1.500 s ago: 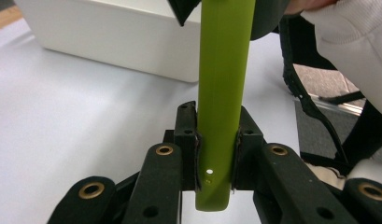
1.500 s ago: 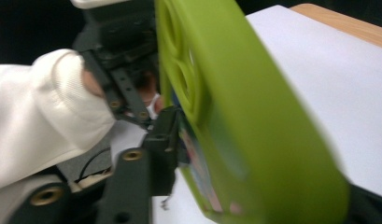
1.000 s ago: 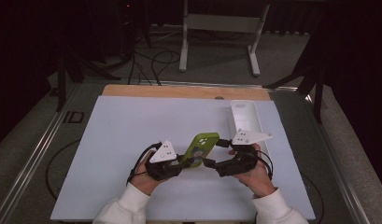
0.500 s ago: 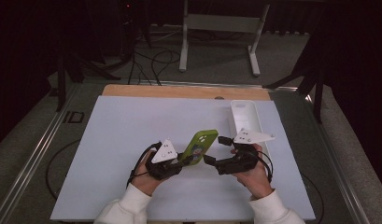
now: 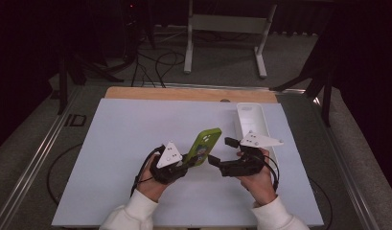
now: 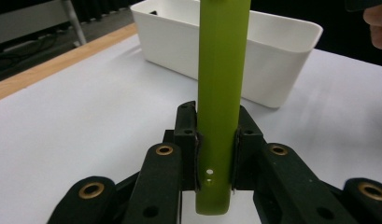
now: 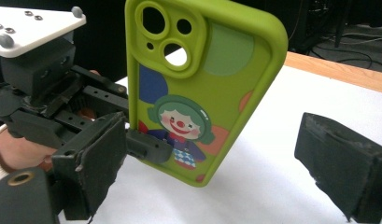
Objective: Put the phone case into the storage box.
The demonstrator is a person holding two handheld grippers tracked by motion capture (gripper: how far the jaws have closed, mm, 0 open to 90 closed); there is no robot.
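My left gripper (image 5: 186, 163) is clamped on the green phone case (image 5: 206, 146), its two black jaws pressing the case's thin edges near the lower end, as the left gripper view shows with the case (image 6: 221, 93) rising straight up between them; the case stands lifted off the worktop (image 5: 121, 139), tilted so that its top end with the camera cut-outs leans away from me and toward the white bin (image 5: 253, 122); in the high view it sits just left of that bin, apart from it, and in the left gripper view the bin (image 6: 268, 65) lies behind the case, on the white sheet; my right gripper (image 5: 217, 153) stands wide, with nothing pressed between its pads; its jaws have just been opening, and the right gripper view shows the case (image 7: 198, 98) in the gap between the two padded jaws, close to the left one and well clear of the right one; that view faces the back of the case, printed with a clown face with green hair, and shows my left gripper (image 7: 132, 144) gripping it from the side; in the high view my right gripper is on the near side of the bin, just beside it, with my right hand (image 5: 258, 179) beneath it; my left hand (image 5: 153, 184) holds its gripper farther from the bin.
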